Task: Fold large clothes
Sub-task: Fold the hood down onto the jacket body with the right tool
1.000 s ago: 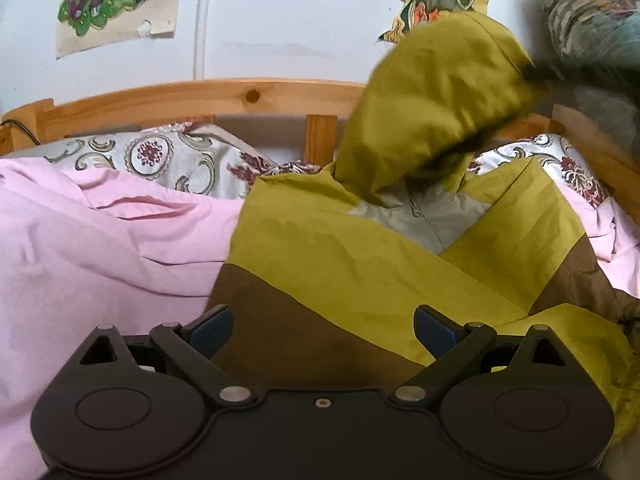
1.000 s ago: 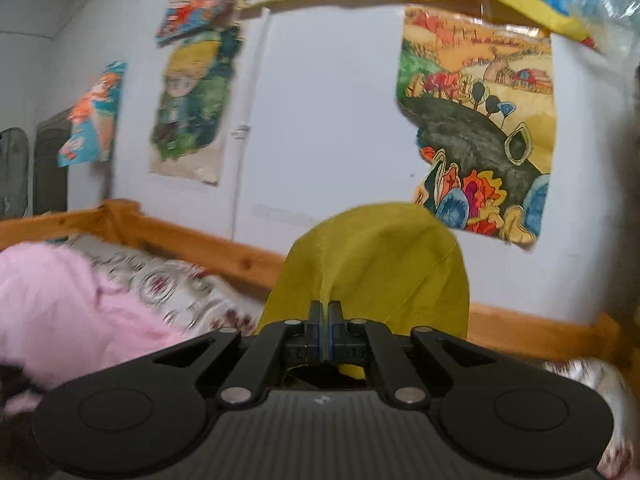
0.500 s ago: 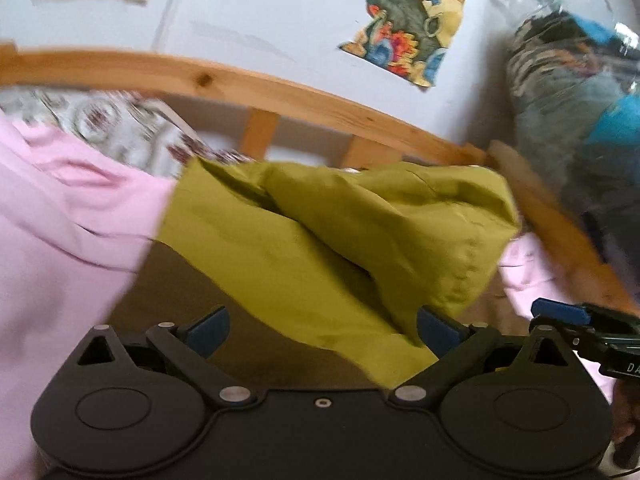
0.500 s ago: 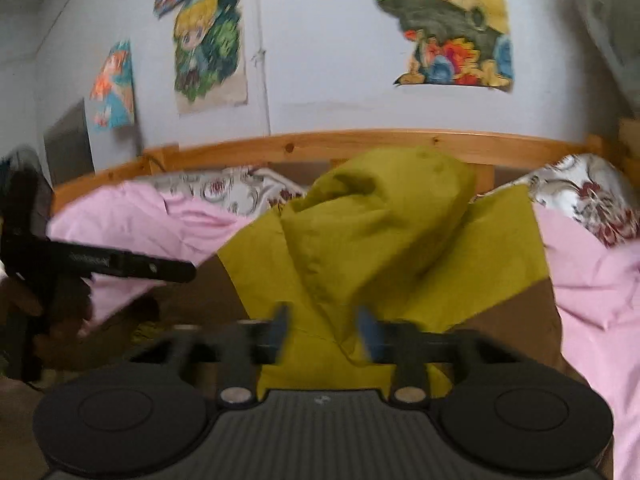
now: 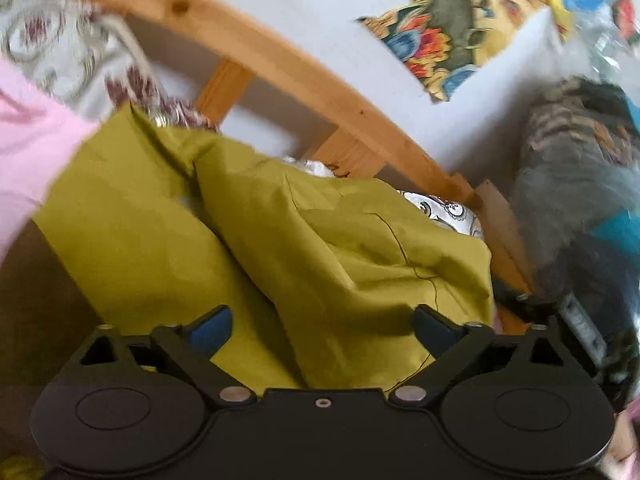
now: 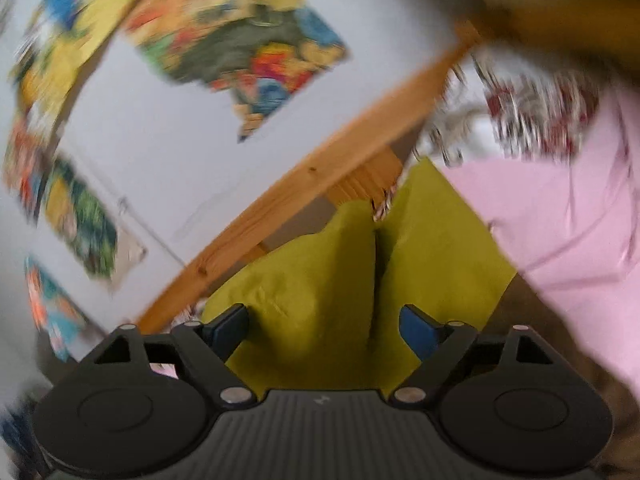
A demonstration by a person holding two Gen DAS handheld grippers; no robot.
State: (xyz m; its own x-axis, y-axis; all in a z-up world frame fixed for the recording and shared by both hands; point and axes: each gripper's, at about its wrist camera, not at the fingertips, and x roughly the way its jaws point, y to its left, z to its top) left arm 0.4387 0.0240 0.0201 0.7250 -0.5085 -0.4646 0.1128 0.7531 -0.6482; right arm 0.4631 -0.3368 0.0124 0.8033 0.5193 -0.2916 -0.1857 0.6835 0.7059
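Your left claw (image 5: pixel 322 330) stands spread wide, its blue pads (image 5: pixel 210 330) clear of the cloth; its jaws have just been closing a little, with nothing pinched between them. Ahead of it the olive-green garment (image 5: pixel 304 248) lies heaped on the bed, its hood (image 5: pixel 352 252) folded down over the body, a dark brown panel (image 5: pixel 36 300) showing at the left edge. Pink bedding (image 5: pixel 28 152) lies left of the garment, and a patterned pillow (image 5: pixel 52 40) rests against the wooden bed rail (image 5: pixel 280 68). At the far right a dark tool shape (image 5: pixel 576 320) shows, probably your other claw, though blur makes it hard to be sure.

Your right claw (image 6: pixel 324 326) is also spread; its jaws have just been opening, and the garment (image 6: pixel 320 280) lies ahead between the fingers, not gripped. The view is tilted and smeared. Posters (image 6: pixel 248 40) hang on the white wall (image 6: pixel 168 152).
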